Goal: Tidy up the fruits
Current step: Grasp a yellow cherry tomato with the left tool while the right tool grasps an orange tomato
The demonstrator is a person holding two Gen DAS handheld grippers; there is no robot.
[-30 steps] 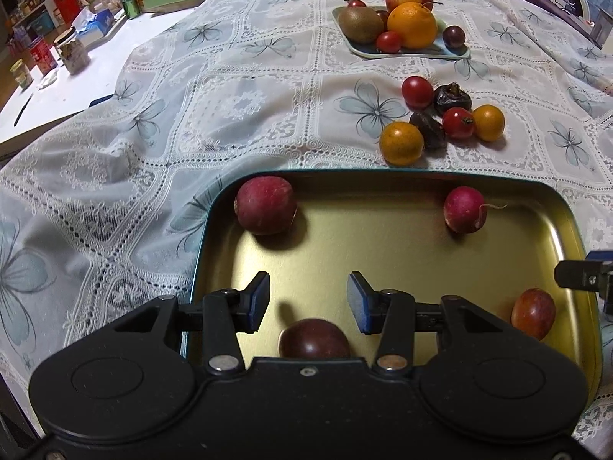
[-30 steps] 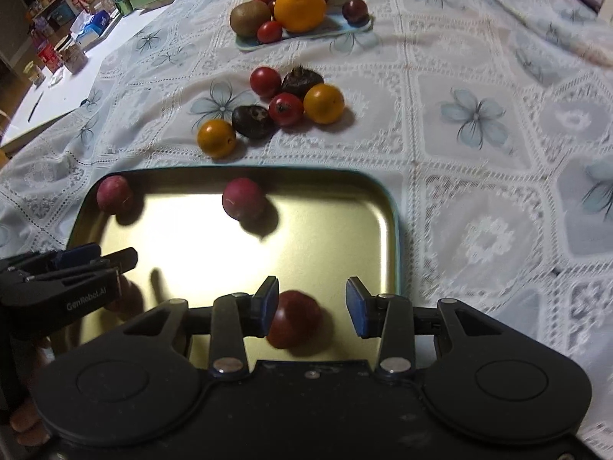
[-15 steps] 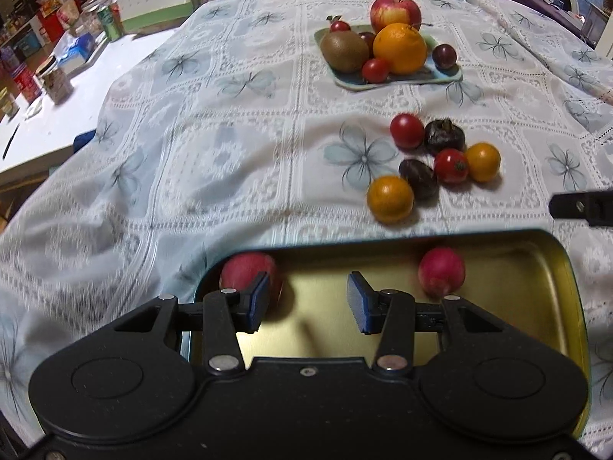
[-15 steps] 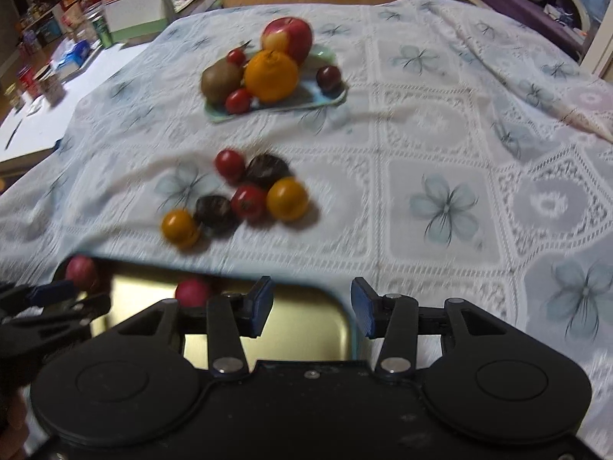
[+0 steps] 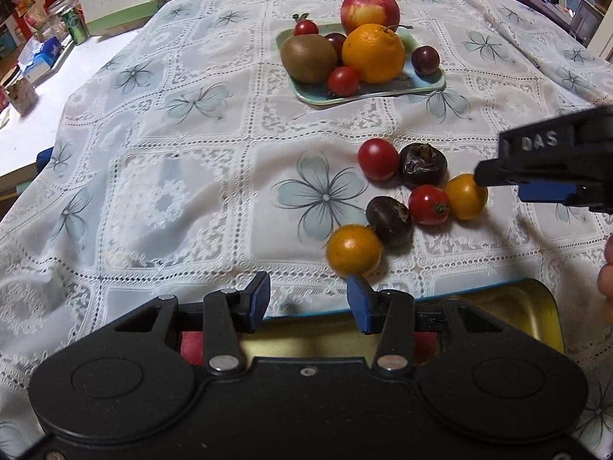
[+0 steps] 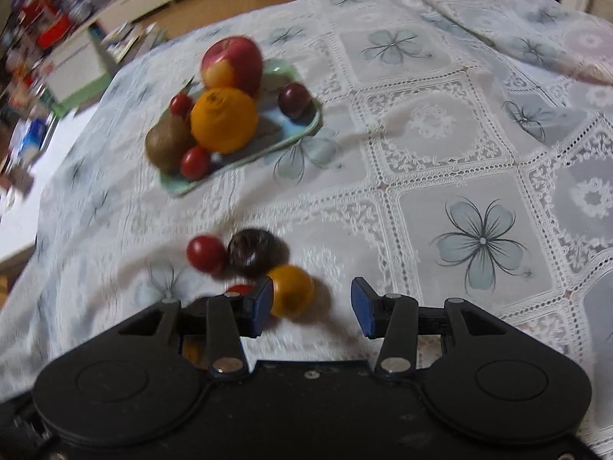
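Observation:
Several small fruits lie loose on the lace cloth: red tomatoes point(image 5: 377, 159), dark chestnuts point(image 5: 423, 165) and orange tomatoes point(image 5: 354, 249). My left gripper point(image 5: 308, 303) is open and empty just short of the nearest orange tomato, over the far rim of the gold tray point(image 5: 536, 287). Red fruit in the tray shows behind its fingers. My right gripper point(image 6: 312, 306) is open with an orange tomato point(image 6: 291, 291) just beyond its left pad, untouched. In the left wrist view one of the right gripper's fingers point(image 5: 536, 145) hangs over that tomato. Further back, a pale green plate point(image 5: 383, 94) holds an apple point(image 5: 369, 5), an orange point(image 5: 373, 53), a kiwi point(image 5: 308, 57) and small fruits.
A white desk to the left carries a calendar box point(image 5: 115, 0), a green can point(image 5: 78, 25) and cartons. The cloth drops off at its left edge. Part of a hand point(image 5: 607, 280) shows at the right edge, beside the tray.
Both grippers have moved forward from over the gold tray to the loose fruit cluster. The right gripper left a dark red fruit behind in the tray and its jaws stand slightly wider.

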